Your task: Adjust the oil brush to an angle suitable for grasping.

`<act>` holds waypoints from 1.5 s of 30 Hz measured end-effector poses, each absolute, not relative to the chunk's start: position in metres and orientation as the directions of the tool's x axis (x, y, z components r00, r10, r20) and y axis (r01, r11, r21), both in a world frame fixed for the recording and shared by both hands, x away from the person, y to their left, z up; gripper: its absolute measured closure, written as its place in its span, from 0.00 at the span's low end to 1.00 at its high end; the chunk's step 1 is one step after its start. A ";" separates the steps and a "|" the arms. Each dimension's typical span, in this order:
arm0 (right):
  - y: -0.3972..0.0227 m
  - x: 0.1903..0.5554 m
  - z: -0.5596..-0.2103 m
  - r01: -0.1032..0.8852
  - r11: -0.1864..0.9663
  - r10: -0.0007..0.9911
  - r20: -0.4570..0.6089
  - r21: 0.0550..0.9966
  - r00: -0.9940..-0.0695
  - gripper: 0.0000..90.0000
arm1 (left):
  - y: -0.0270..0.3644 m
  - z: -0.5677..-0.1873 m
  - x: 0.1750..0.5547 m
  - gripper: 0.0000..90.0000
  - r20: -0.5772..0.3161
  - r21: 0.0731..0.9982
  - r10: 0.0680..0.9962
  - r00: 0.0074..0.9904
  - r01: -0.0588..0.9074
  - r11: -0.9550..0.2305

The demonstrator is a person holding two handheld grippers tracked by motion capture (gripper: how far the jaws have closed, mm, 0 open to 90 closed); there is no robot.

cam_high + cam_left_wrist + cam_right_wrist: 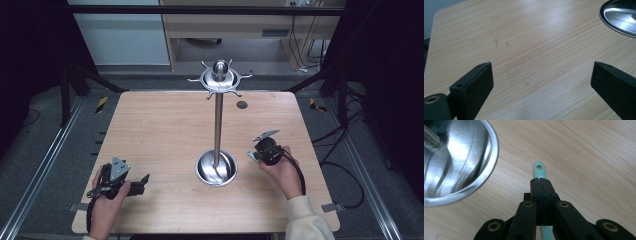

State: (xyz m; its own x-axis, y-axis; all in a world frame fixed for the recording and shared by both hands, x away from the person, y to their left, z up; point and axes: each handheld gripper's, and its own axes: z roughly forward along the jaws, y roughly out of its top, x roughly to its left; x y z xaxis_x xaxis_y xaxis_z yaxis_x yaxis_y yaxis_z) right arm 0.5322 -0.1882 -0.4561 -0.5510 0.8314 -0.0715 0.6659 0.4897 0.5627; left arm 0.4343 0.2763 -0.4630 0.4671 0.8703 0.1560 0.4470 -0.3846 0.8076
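Wood table (160, 125), no readable labels; right tool (541, 180) clamped on teal handle (539, 169); left tool (541, 72) wide.

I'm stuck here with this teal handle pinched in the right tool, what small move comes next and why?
Probably lift the teal handle toward a hook on the stand's crown. The right tool is shut on the handle, whose end has a hole, beside the stand's base. The left tool rests open on the table.
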 end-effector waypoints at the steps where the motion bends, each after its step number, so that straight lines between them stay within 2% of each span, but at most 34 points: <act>1: -0.191 0.531 -0.454 0.674 0.484 0.835 -0.064 0.558 -0.547 0.98 | 0.276 -0.463 0.434 0.04 0.156 0.807 0.870 0.468 0.447 -0.386; 9: -0.213 0.530 -0.450 0.753 0.477 0.851 -0.025 0.453 -0.524 0.80 | 0.276 -0.463 0.435 0.04 0.154 0.805 0.868 0.472 0.449 -0.388; 15: -0.220 0.526 -0.449 0.757 0.522 0.833 -0.043 0.394 -0.552 0.76 | 0.276 -0.464 0.435 0.04 0.156 0.803 0.867 0.473 0.451 -0.390; 25: -0.218 0.524 -0.457 0.770 0.555 0.814 -0.018 0.313 -0.580 0.79 | 0.275 -0.464 0.435 0.04 0.155 0.802 0.866 0.475 0.452 -0.392; 45: -0.219 0.530 -0.463 0.782 0.573 0.806 0.005 0.246 -0.592 0.85 | 0.274 -0.465 0.435 0.04 0.157 0.796 0.860 0.485 0.454 -0.401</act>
